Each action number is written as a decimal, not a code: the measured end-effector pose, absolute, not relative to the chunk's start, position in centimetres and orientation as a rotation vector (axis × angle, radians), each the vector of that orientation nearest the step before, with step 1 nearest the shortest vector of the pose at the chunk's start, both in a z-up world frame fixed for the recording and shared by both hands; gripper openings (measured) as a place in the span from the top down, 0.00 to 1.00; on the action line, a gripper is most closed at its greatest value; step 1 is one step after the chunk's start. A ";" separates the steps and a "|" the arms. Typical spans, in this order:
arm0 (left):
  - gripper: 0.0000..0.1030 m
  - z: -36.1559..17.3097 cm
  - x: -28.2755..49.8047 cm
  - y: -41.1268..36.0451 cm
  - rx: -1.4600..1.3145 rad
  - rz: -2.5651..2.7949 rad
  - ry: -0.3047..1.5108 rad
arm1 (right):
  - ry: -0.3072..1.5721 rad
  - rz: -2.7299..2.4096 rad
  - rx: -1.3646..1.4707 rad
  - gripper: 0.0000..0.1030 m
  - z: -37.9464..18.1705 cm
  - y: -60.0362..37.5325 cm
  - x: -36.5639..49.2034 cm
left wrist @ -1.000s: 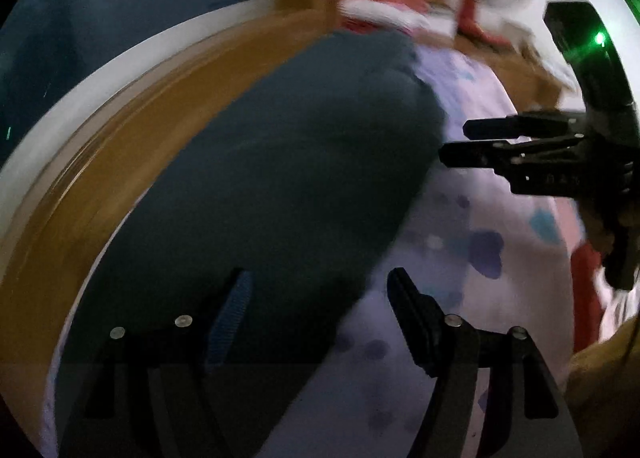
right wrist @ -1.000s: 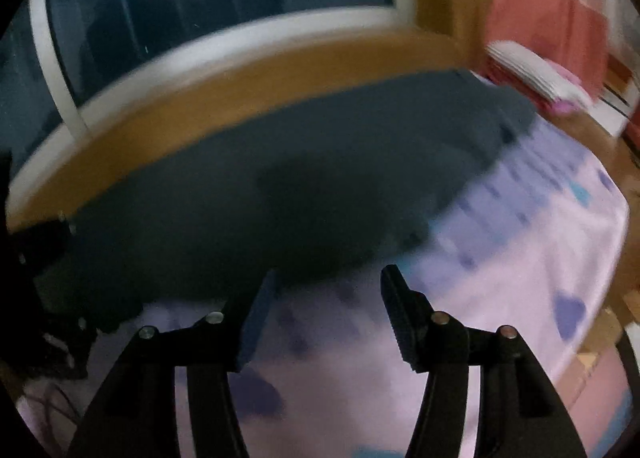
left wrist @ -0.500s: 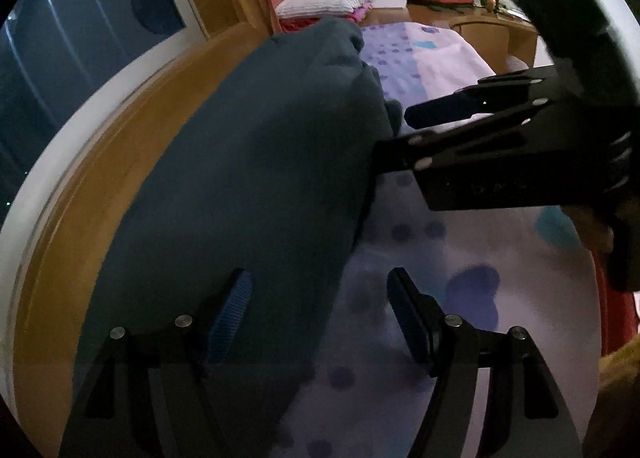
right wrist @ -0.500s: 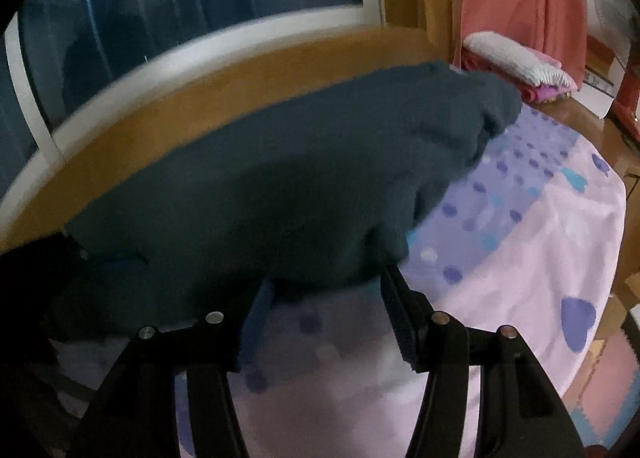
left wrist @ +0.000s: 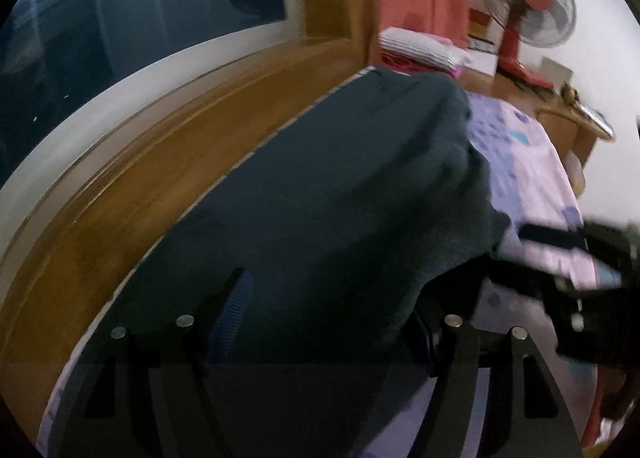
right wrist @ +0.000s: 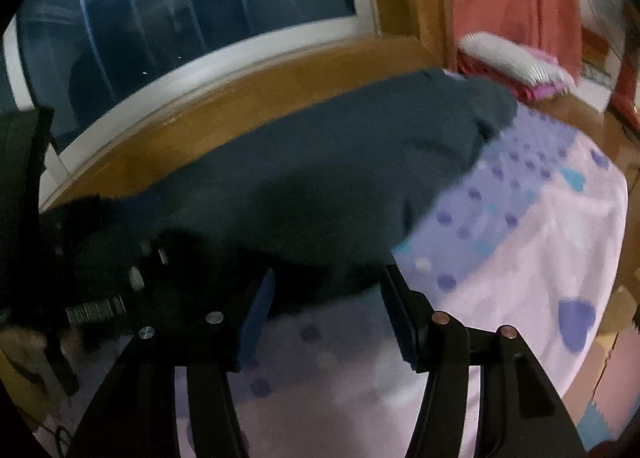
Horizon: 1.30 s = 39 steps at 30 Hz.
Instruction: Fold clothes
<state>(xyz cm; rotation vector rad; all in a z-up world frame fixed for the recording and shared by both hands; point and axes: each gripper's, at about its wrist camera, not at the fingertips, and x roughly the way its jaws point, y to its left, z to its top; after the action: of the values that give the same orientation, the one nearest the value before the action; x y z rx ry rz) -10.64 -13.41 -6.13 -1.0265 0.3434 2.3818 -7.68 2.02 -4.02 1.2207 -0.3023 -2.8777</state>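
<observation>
On the bed (right wrist: pixel 540 242), along the wooden ledge (left wrist: pixel 168 162), lies the dark garment (left wrist: pixel 320 198). We keep both tongs apart, left (left wrist: pixel 332 322) and right (right wrist: pixel 328 310), at its near edge, nothing clamped. Next we should grip this edge and fold.

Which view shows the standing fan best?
The left wrist view: the fan stands whole at the top right, with its pale cage, red hub and red stand. The right wrist view gives only a blurred red strip at its right edge, not identifiable as the fan.
</observation>
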 end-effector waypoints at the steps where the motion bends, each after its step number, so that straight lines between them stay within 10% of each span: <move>1: 0.31 -6.0 -10.9 -13.6 -1.027 2.386 0.323 | -0.319 -2.876 1.242 0.46 -4.4 2.1 -7.5; 14: 0.31 -3.8 -9.8 -13.9 -1.045 2.258 0.258 | -0.409 -3.005 1.383 0.47 -5.4 1.9 -12.8; 25: 0.31 -5.3 -14.1 -12.7 -1.090 2.247 0.258 | -0.566 -2.956 1.331 0.95 -5.5 5.0 -9.8; 39: 0.29 -10.4 -15.8 -11.9 -1.138 2.311 0.333 | -0.412 -3.008 1.387 0.98 -5.4 4.9 -6.5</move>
<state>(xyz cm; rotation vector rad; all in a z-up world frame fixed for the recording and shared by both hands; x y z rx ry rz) -15.76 -11.89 -10.39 -1.1382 0.3333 2.3110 -6.51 4.95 -5.41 1.3868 -0.4123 -3.0078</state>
